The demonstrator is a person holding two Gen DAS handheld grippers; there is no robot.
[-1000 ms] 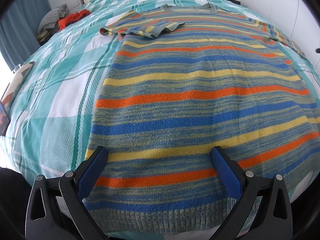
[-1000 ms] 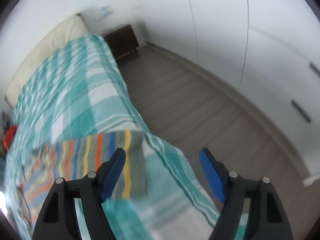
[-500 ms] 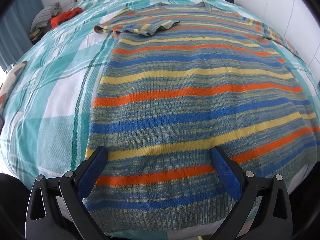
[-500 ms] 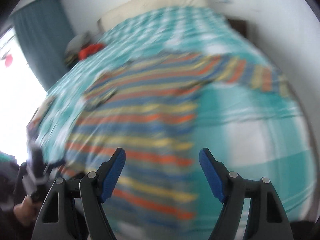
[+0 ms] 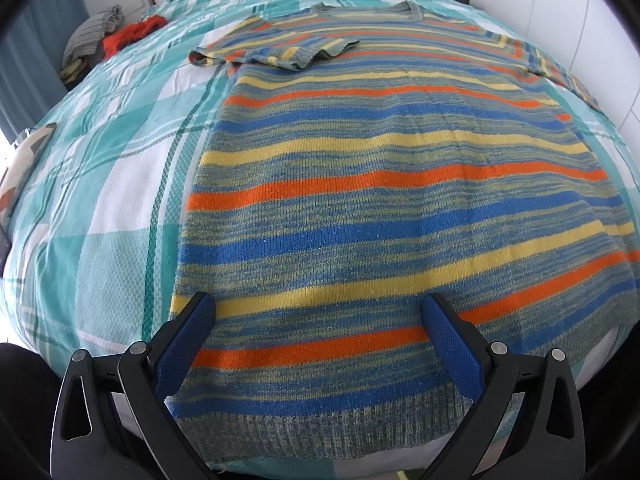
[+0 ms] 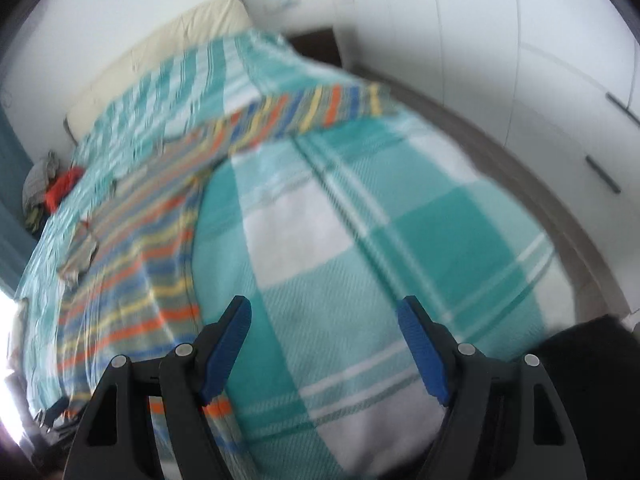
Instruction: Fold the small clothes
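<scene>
A knitted sweater (image 5: 380, 200) with orange, blue and yellow stripes lies flat on the bed, hem toward me, its left sleeve (image 5: 276, 54) folded across the chest. My left gripper (image 5: 320, 308) hovers open over the hem area, nothing between its blue pads. In the blurred right wrist view the sweater (image 6: 132, 276) lies to the left, its other sleeve (image 6: 320, 110) stretched out toward the bed's far edge. My right gripper (image 6: 324, 316) is open above bare bedspread, just right of the sweater's side edge.
The bed is covered by a teal and white checked bedspread (image 5: 100, 200) (image 6: 360, 240). A small heap of grey and red clothes (image 5: 116, 36) lies at the far left. White wardrobe doors (image 6: 540, 60) and wooden floor (image 6: 580, 208) lie right of the bed.
The right gripper has swept sideways along the bed, its view swinging from the floor over the sweater to the bedspread beside it. The left gripper stays over the hem.
</scene>
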